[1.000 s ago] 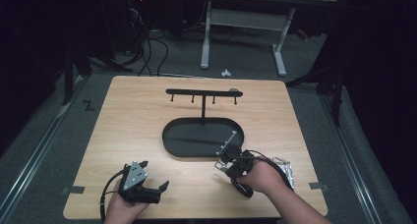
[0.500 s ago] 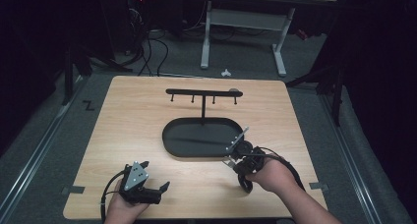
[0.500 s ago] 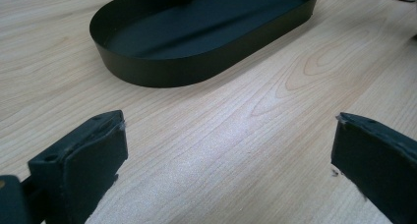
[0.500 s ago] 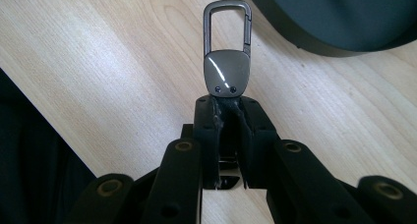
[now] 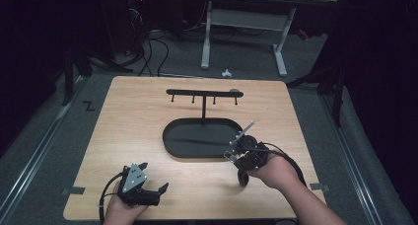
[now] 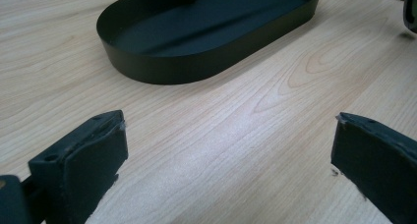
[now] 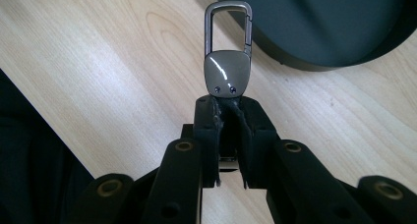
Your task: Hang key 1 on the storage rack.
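Observation:
My right gripper (image 7: 228, 111) is shut on the base of a grey metal key clip (image 7: 227, 71), whose carabiner loop sticks out past the fingertips. In the high view the right gripper (image 5: 235, 157) hangs above the table at the right end of the black oval tray (image 5: 170, 148). From the tray rises a post with a black hook bar (image 5: 203, 93). The left gripper (image 5: 153, 176) rests near the front left of the table. Its jaws stand wide apart, and the left gripper (image 6: 228, 140) has only bare wood between its pads, with the tray (image 6: 196, 67) beyond it.
The tray's rim (image 7: 334, 32) lies just ahead and to the right of the clip. The light wooden table (image 5: 133, 121) has bare wood around the tray. Behind it stand white desk legs (image 5: 207, 37) and floor cables (image 5: 148, 47).
The right gripper has risen with the clip and moved a little toward the tray's right end. The left gripper has stayed put.

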The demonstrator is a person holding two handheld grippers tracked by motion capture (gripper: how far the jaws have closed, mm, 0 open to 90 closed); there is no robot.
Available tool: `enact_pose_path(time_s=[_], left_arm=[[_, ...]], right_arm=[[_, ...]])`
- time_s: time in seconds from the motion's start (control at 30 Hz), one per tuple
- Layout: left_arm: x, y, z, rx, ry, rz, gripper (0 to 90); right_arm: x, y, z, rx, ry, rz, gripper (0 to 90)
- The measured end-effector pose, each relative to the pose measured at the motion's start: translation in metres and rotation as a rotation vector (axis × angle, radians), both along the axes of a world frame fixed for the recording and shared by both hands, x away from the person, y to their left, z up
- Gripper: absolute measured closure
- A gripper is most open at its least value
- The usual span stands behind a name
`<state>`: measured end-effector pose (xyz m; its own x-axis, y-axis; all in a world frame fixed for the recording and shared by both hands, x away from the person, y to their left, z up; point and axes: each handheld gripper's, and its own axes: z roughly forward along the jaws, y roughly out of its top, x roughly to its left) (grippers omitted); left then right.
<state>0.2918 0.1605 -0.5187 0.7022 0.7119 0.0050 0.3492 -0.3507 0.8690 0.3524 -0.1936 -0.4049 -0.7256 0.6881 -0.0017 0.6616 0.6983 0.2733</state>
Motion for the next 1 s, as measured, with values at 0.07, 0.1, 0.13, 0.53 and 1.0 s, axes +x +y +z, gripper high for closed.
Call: enact_pose_path(time_s=[0.07,0.1,0.13,0.53,1.0], left_arm=[[-0.001,0.002,0.000,0.003,0.001,0.004,1.1],[-0.003,0.003,0.000,0.003,0.000,0.009,1.1],[-0.004,0.005,0.000,0.005,-0.001,0.013,1.1],[-0.012,0.019,0.000,0.007,-0.004,0.047,1.2],[-0.011,0.018,0.000,0.005,-0.001,0.040,1.2]], right_arm=[[0.002,-0.001,0.002,-0.002,-0.008,-0.001,80.3],[0.003,-0.001,0.003,0.002,-0.010,-0.002,80.3],[0.004,-0.001,0.005,0.000,-0.014,-0.003,80.3],[0.022,-0.004,0.022,0.031,-0.060,-0.025,80.4],[0.047,0.002,0.042,0.040,-0.085,-0.068,80.4]])
